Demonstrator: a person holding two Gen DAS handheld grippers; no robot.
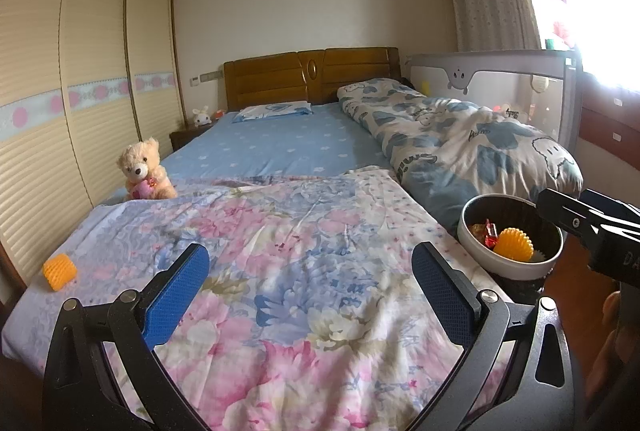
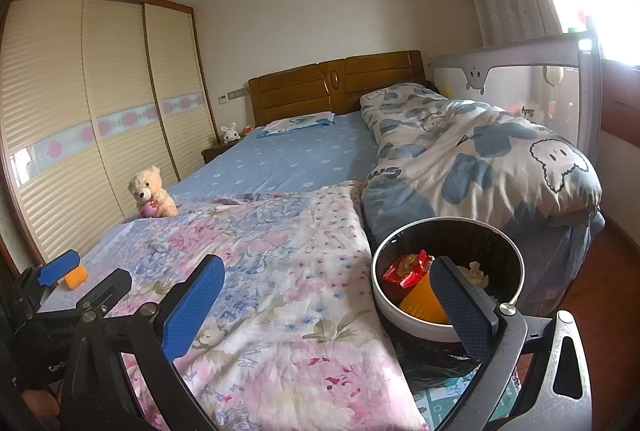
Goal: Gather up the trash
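Observation:
An orange foam net sleeve [image 1: 60, 270] lies on the floral quilt [image 1: 280, 251] at the bed's near left corner; it also shows in the right wrist view [image 2: 77, 277]. A white-rimmed trash bin [image 1: 476, 255] with a black liner stands at the bed's right side. It holds another orange foam net [image 1: 515, 243], a red wrapper [image 2: 408, 269] and crumpled paper [image 2: 476, 271]. My left gripper [image 1: 310, 291] is open and empty over the quilt. My right gripper [image 2: 328, 295] is open and empty, its right finger in front of the bin [image 2: 386, 305].
A teddy bear [image 1: 144, 171] sits at the bed's left edge. A folded blue-and-white duvet [image 1: 460, 135] lies along the right. A wardrobe [image 1: 60, 111] runs along the left wall. A bed guard rail [image 1: 500, 71] and curtained window stand at the right.

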